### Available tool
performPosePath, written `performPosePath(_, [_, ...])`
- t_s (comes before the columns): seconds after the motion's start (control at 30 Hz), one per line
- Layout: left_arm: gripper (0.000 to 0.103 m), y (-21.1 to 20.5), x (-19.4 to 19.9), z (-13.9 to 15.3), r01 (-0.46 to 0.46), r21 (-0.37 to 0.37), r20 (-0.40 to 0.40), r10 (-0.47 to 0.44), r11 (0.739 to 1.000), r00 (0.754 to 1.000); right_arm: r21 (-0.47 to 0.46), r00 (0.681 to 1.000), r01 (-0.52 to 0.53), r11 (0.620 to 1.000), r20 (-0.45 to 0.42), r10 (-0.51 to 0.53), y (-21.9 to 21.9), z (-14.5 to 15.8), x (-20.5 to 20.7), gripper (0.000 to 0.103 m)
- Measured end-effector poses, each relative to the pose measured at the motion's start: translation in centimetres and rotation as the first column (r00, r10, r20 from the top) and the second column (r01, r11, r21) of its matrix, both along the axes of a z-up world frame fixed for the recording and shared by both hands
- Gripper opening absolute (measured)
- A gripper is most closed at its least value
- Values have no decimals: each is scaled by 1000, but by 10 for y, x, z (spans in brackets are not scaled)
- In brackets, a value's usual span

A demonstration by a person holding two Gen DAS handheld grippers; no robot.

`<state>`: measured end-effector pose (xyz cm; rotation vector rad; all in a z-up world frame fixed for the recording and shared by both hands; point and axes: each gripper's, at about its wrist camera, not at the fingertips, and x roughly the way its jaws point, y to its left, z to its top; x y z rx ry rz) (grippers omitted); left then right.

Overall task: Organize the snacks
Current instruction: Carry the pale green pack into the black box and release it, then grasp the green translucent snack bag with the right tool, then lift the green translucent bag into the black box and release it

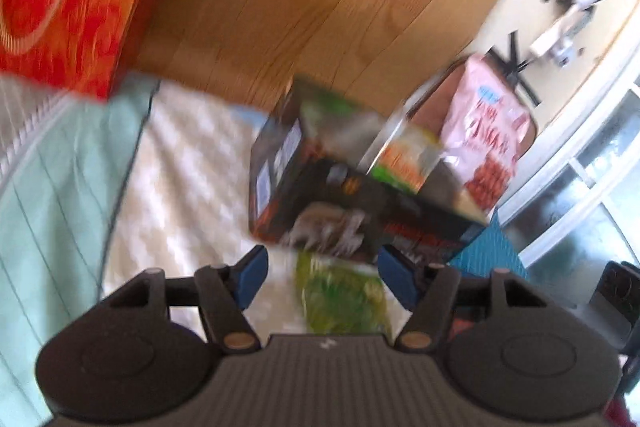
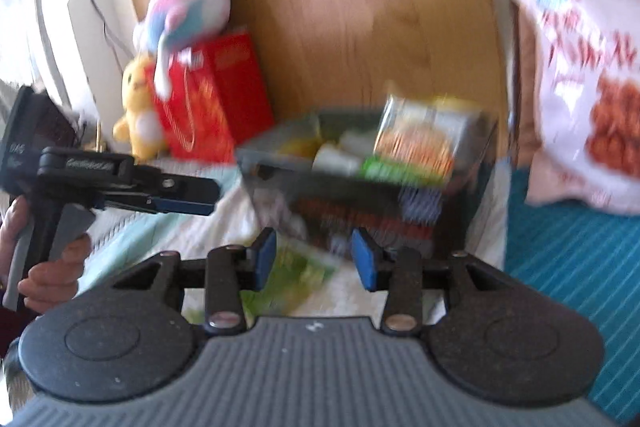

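A dark open box stands on the pale bedspread and holds several snack packets, among them an orange and green one. A green snack packet lies flat on the spread in front of the box. My left gripper hovers open above that packet, and its blue pads touch nothing. In the right wrist view the same box and green packet lie ahead. My right gripper is open over the packet's edge. The left gripper reaches in from the left, held by a hand.
A big pink snack bag leans behind the box, beside a teal striped cloth. A red gift box and plush toys sit at the wooden headboard. A mint blanket lies to the left.
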<state>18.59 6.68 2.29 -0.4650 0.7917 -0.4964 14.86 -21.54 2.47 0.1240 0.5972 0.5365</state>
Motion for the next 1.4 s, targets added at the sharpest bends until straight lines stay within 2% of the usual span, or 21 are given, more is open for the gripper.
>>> performPosePath(0.1, [65,-4,2,-12,10,-26,-55,-11,1000,998,57,996,-5,998,-89,10,7,-13,9,45])
performPosePath(0.2, [59,-10,1,-16,14,-28,-48,-15,1000,999,26,993,6,1000,-118,-3,15,-22,13,45])
performPosePath(0.27, [20,-16,3,-20,22,-29,-70,-24,999,997,47,992,14,999,-123,-8,17,-26,12,45])
performPosePath(0.3, [21,-17,3,-23,15,-22,-79,-16,1000,997,44,992,24,999,-127,-18,18,-25,11,45])
performPosePath(0.37, [19,-15,0,-24,5,-42,-82,-9,999,997,69,988,9,998,-153,2,24,-24,17,39])
performPosePath(0.4, [18,-13,-3,-23,-2,-40,-76,-1,999,997,87,984,-7,996,-179,23,30,-26,21,32])
performPosePath(0.43, [17,-10,-8,-20,-9,-30,-64,7,1000,998,89,983,-10,996,-181,26,36,-25,23,32])
performPosePath(0.53, [17,8,-23,-12,-72,22,-37,73,997,997,55,981,-63,997,-182,72,67,-23,29,32])
performPosePath(0.67, [17,58,-57,-13,-163,3,-81,163,987,983,-5,963,-193,981,-192,189,119,-20,22,34])
performPosePath(0.8, [17,97,-113,-17,-226,-24,-98,223,974,970,-99,931,-349,932,-153,332,169,-18,-15,38])
performPosePath(0.93, [17,116,-162,-20,-254,-69,-96,247,965,964,-143,903,-428,893,-120,413,192,-19,-56,45])
performPosePath(1.1, [17,110,-205,-21,-227,-28,-64,225,973,972,-137,890,-455,880,-89,447,186,-21,-102,45])
performPosePath(1.17, [17,110,-214,-24,-213,-35,-61,211,976,976,-88,891,-453,887,-85,446,171,-22,-109,45])
performPosePath(1.3, [17,114,-223,-28,-221,-70,-66,217,973,974,42,923,-362,931,-121,364,147,-16,-102,45])
performPosePath(1.4, [18,114,-225,-30,-231,-82,-57,227,969,972,95,945,-286,953,-136,298,146,-8,-85,45])
